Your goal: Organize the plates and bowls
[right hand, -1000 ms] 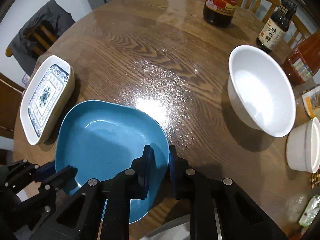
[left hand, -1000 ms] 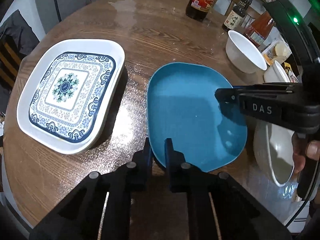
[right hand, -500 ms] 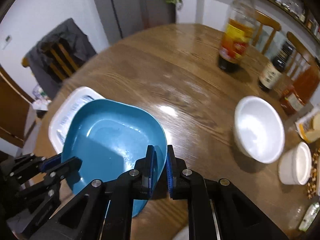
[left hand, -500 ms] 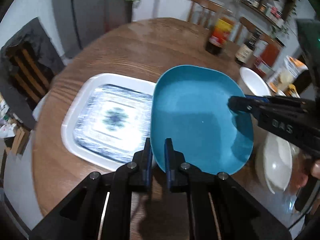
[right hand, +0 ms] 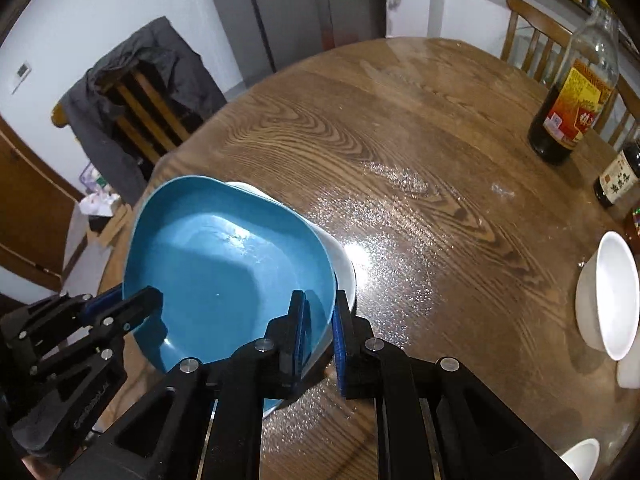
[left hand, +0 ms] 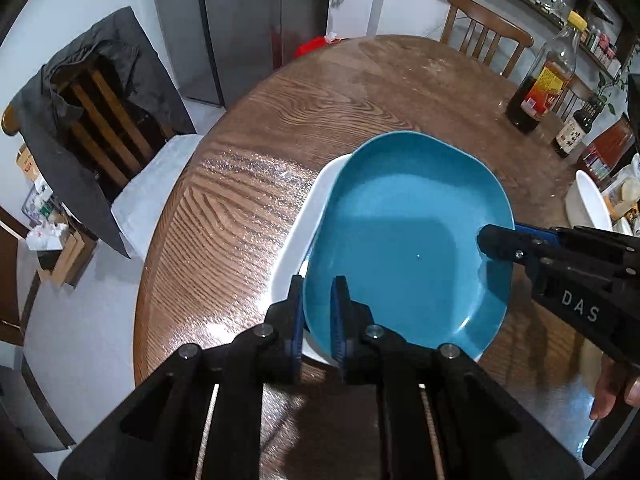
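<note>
A blue plate (left hand: 404, 236) is held by both grippers over the white patterned plate (left hand: 304, 216), which it mostly hides. My left gripper (left hand: 318, 316) is shut on the blue plate's near rim. My right gripper (right hand: 320, 322) is shut on the opposite rim and shows in the left wrist view (left hand: 496, 240). In the right wrist view the blue plate (right hand: 224, 264) covers the white plate (right hand: 340, 260), with the left gripper (right hand: 140, 304) at its left edge. Whether the blue plate rests on the white one I cannot tell.
On the round wooden table (right hand: 400, 160) a white bowl (right hand: 608, 296) stands at the right, with another white dish (right hand: 628, 372) beside it. A large sauce bottle (right hand: 572, 92) and a small dark bottle (right hand: 616, 180) stand at the back right. A chair with a dark jacket (left hand: 92, 120) is left of the table.
Both grippers have carried the blue plate up and leftward from the table, and it now covers the white patterned plate.
</note>
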### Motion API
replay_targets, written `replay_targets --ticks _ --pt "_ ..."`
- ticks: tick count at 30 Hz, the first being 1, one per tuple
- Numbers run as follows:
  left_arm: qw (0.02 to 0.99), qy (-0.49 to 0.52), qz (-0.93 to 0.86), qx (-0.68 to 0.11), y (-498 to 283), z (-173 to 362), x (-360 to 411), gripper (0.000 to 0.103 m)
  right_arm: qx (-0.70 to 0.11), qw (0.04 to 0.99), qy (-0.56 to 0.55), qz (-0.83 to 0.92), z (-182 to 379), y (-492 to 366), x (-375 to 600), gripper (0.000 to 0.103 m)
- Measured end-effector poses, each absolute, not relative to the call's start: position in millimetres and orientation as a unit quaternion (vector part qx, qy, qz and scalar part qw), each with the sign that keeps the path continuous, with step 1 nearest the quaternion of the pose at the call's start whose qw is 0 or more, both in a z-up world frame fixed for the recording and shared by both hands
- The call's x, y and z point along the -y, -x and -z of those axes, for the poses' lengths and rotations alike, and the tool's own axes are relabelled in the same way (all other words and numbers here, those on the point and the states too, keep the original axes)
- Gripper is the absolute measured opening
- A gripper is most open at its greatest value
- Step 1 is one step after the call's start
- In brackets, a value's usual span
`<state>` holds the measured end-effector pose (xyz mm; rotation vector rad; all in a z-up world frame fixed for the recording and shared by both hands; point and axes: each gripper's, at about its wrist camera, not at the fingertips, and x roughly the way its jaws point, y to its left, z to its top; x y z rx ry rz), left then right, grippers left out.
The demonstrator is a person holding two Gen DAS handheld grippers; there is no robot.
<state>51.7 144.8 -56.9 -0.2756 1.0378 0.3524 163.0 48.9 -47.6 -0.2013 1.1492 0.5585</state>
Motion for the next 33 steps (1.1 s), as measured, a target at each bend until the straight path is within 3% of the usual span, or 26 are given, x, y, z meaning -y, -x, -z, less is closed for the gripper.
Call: replay_targets --ticks 10,13,14,15,19,24,33 --pt "0.852 0.11 -0.169 -0.484 -54.4 54.3 -144.7 0.016 -0.531 0.805 0.088 -0.251 39.9 -163.0 -43.3 0.018" --pt "0.856 0.102 -0.175 -0.475 -52.0 46.9 -140.7 0.037 -0.523 0.809 0.086 -0.255 31.1 -157.5 -37.2 0.029" --pt "0.857 0.101 -0.177 -0.473 -51.3 44.8 -139.3 0.05 -0.519 0.81 0.083 -0.26 26.6 -153.3 -33.3 0.036" --pt "0.86 0.099 -0.179 -0.467 -49.5 40.6 -136.5 0.057 -0.515 0.812 0.08 -0.263 23.6 -150.6 -29.7 0.04" --pt "0.87 0.081 -0.177 -0.453 -47.2 26.7 -116.9 0.062 -0.5 0.818 0.062 -0.277 9.1 -134.9 -6.3 0.042" --pt "0.881 0.071 -0.15 -0.443 -47.3 14.0 -84.5 0.075 -0.491 0.825 0.036 -0.276 -1.4 -119.2 34.6 0.044" --pt "0.89 0.038 -0.067 -0.449 -58.4 9.4 -7.3 0.077 -0.484 0.848 -0.019 -0.215 -9.6 -98.4 135.6 0.045"
